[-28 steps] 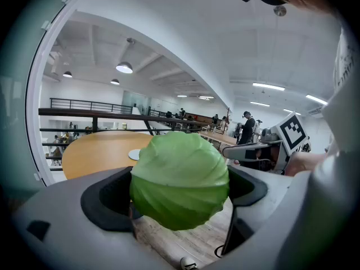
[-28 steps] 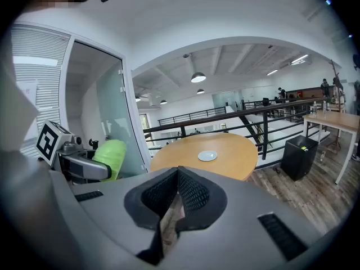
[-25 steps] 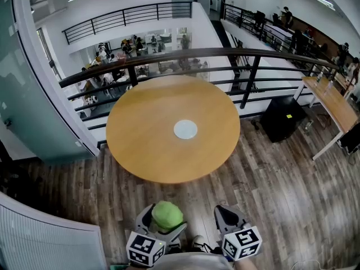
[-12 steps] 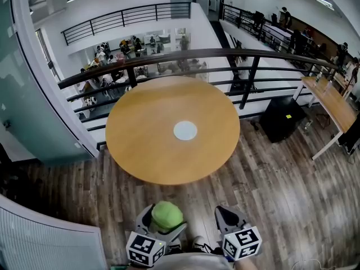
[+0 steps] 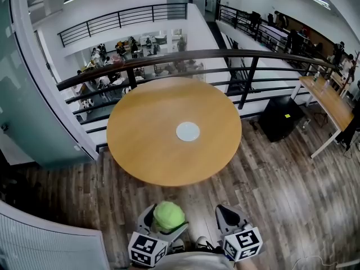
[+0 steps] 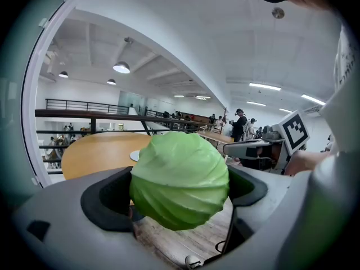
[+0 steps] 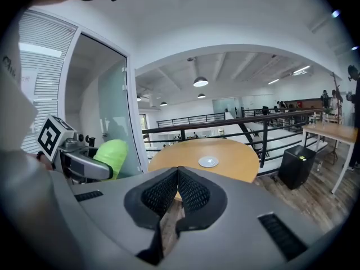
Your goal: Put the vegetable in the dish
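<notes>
the left gripper [image 5: 168, 224] is clamped on a green cabbage [image 6: 180, 179], with its dark pads pressed against both sides of the head, which fills the gap between the jaws. the right gripper [image 7: 178, 191] holds nothing, and its two ribbed pads meet at the tips. in the head view both grippers sit low and side by side over the wood floor [image 5: 281, 179], short of the round table [image 5: 140, 145]. a small white dish [image 5: 187, 131] lies near the middle of the table, well apart from the cabbage. a black railing [image 5: 247, 54] curves behind the table's far edge.
</notes>
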`<state>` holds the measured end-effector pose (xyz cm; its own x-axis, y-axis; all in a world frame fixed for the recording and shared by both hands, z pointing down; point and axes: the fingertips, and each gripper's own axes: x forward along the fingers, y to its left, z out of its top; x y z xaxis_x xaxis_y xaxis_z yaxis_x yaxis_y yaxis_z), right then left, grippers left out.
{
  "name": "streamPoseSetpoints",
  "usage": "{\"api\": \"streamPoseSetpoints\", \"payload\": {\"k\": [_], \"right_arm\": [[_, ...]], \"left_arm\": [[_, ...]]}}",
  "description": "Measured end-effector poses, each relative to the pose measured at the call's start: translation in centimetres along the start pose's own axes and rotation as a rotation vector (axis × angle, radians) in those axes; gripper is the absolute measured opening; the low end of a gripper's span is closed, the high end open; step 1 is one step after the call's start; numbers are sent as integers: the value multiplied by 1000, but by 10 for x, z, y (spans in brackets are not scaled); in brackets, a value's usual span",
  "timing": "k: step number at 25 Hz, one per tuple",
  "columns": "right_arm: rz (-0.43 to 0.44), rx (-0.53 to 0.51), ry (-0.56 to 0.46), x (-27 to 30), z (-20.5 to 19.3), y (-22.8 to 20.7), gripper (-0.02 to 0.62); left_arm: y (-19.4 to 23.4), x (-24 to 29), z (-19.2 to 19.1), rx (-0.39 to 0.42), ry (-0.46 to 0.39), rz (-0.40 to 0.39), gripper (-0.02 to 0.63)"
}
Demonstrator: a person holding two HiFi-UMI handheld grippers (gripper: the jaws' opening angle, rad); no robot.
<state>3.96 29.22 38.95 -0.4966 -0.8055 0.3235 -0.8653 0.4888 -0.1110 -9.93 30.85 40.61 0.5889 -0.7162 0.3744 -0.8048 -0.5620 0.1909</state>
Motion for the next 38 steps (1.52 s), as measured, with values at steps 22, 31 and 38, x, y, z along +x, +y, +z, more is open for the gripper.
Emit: {"api": "streamPoseSetpoints", "payload": {"k": [22,31,38], "right_arm": [[-29,56,10,55,-9,-13,23],[1,50,26,124,18,-78,23],[50,19,34,183,58,-139,23]], "left_arm": [[55,29,-2,-15,21,-20,499],[88,108,33,-31,35,-10,499],[114,179,84,-36,23,16,499]]}}
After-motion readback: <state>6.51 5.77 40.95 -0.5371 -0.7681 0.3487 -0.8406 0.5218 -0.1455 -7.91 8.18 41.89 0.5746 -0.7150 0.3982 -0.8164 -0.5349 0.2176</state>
